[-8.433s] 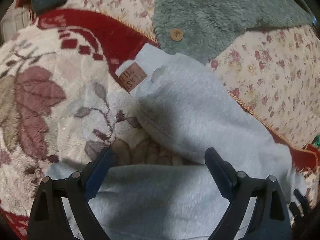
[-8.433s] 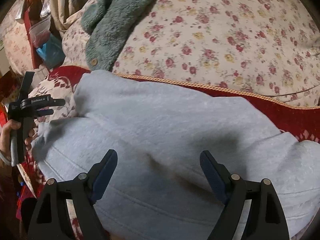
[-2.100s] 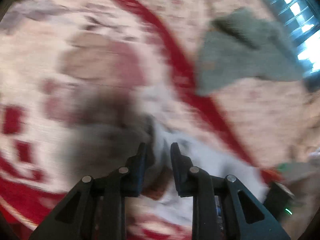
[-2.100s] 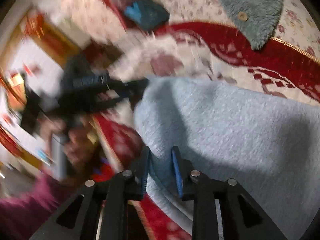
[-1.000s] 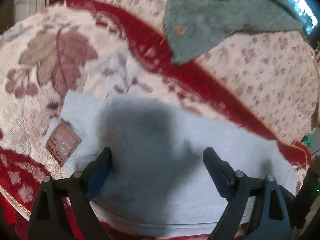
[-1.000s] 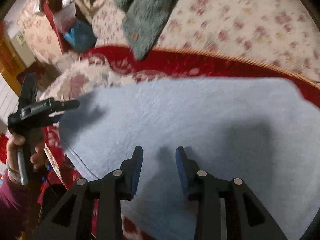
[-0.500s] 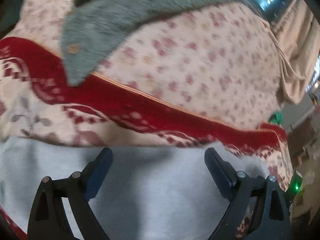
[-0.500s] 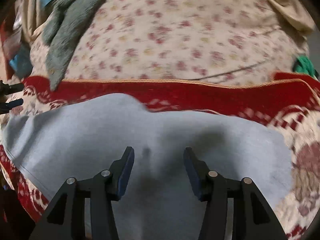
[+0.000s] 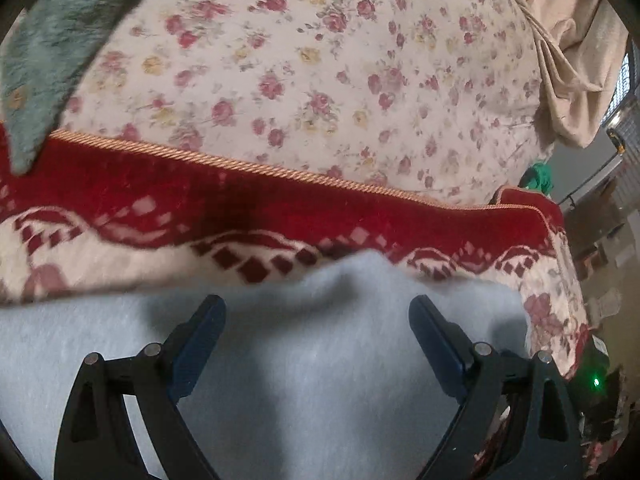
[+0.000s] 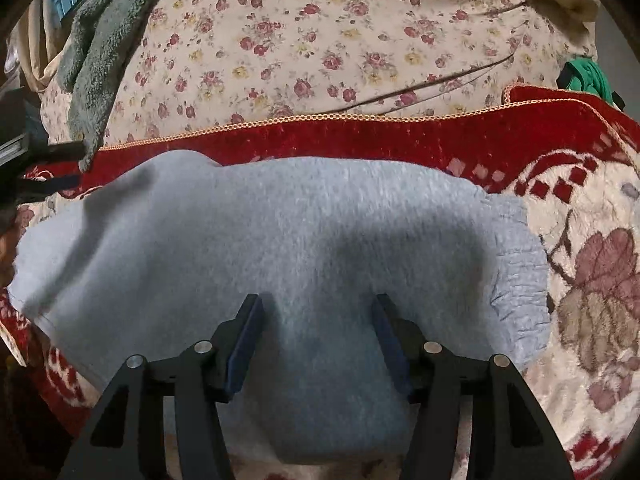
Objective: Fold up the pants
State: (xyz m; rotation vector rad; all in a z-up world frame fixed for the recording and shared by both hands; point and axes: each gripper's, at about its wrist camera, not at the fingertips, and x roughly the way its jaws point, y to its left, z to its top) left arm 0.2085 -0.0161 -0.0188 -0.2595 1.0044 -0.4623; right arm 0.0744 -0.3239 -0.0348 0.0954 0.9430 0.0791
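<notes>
The light grey fleece pants (image 10: 288, 232) lie folded in a long flat band on a red and cream patterned blanket (image 10: 592, 264). Their gathered elastic end (image 10: 520, 280) points right. My right gripper (image 10: 318, 308) is open and empty, just above the middle of the pants. In the left wrist view the pants (image 9: 320, 360) fill the lower frame. My left gripper (image 9: 316, 312) is wide open and empty over them. The tip of the left gripper (image 10: 44, 152) shows at the left edge of the right wrist view.
A cream floral quilt (image 9: 320, 80) covers the surface beyond the blanket's red border (image 9: 280, 208). A grey-green fluffy garment (image 10: 96, 60) lies at the back left. A green item (image 10: 586, 74) sits at the back right. Room clutter shows beyond the blanket's right edge (image 9: 600, 360).
Both grippers were shut on the pants about two seconds ago and have let go. The right gripper has opened wider in the last second. Both views have swung right along the pants.
</notes>
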